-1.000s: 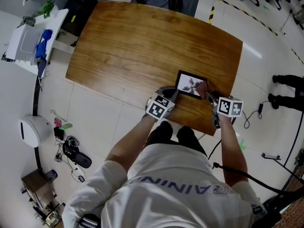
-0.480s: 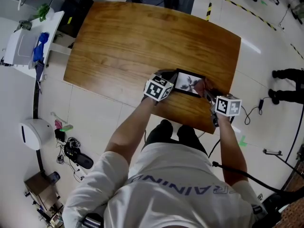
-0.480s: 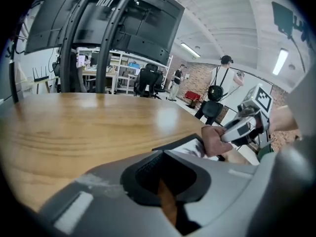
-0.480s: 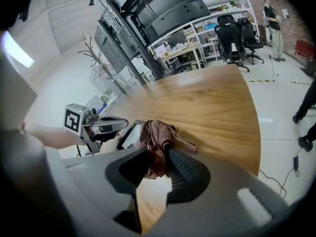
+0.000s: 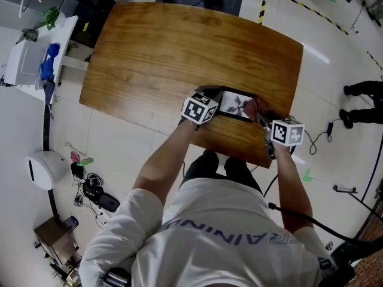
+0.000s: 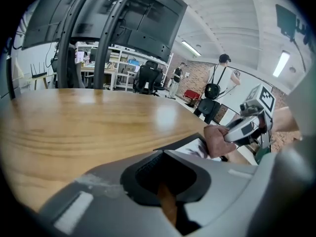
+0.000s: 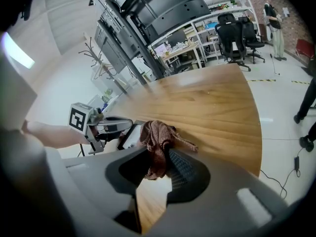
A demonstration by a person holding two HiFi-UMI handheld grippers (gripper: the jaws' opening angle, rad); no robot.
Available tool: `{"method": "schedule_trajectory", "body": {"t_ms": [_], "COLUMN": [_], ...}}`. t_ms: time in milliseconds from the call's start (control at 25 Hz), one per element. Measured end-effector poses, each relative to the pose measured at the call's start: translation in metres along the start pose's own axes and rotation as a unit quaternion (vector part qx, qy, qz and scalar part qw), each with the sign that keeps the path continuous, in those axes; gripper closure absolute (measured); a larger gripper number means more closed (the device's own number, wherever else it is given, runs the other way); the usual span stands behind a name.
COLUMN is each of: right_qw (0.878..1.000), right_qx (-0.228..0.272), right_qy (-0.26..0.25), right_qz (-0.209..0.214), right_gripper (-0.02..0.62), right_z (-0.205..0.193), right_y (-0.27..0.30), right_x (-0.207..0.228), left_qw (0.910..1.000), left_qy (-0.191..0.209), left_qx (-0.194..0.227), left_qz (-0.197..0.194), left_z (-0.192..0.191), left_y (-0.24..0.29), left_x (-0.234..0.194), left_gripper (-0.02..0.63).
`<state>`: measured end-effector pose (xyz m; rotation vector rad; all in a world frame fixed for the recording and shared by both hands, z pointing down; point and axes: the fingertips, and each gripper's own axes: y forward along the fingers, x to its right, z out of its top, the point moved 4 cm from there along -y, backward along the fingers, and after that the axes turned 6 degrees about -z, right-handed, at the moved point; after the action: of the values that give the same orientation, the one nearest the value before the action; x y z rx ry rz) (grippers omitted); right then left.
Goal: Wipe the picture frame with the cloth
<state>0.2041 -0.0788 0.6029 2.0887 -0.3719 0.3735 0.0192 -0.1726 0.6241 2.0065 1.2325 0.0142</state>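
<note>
My left gripper (image 6: 165,181) blocks the near end of the picture frame (image 6: 192,146) with its own body, so I cannot tell whether its jaws pinch it. In the head view the cloth (image 5: 252,108) covers the frame's right edge, and the picture inside is too small to make out.

The picture frame (image 5: 235,104) lies on the worktop (image 5: 179,52), towards its 5 o'clock corner and near the person's edge. The left gripper (image 5: 210,99) sits at the frame's 9 o'clock end, its fingers touching that end. The cloth (image 5: 251,107) rests on the frame's 3 o'clock end, between the fingers of the right gripper (image 5: 262,118), which reaches in from 4 o'clock.
</note>
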Motion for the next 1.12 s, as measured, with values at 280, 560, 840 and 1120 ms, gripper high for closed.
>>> {"method": "schedule_trajectory", "body": {"t_ms": [280, 560, 840, 1120], "right_qw": [0.994, 0.989, 0.991, 0.995], "right_qx": [-0.009, -0.049, -0.062, -0.063], "right_qy": [-0.025, -0.027, -0.022, -0.006], "right_qz": [0.109, 0.135, 0.118, 0.082], "right_gripper": [0.491, 0.491, 0.491, 0.491], "right_z": [0.008, -0.009, -0.015, -0.022], "right_y": [0.023, 0.058, 0.054, 0.026], "right_x": [-0.078, -0.113, -0.098, -0.057], "left_qw": [0.9999, 0.9997, 0.9999, 0.9999], "left_qy": [-0.011, -0.019, -0.013, -0.013], "left_qx": [-0.004, -0.005, -0.003, -0.003], "left_qz": [-0.009, -0.014, -0.007, -0.007], "left_z": [0.002, 0.003, 0.001, 0.000], "left_y": [0.000, 0.001, 0.001, 0.002], "left_x": [-0.001, 0.000, -0.001, -0.001], "left_gripper": [0.598, 0.598, 0.598, 0.598]}}
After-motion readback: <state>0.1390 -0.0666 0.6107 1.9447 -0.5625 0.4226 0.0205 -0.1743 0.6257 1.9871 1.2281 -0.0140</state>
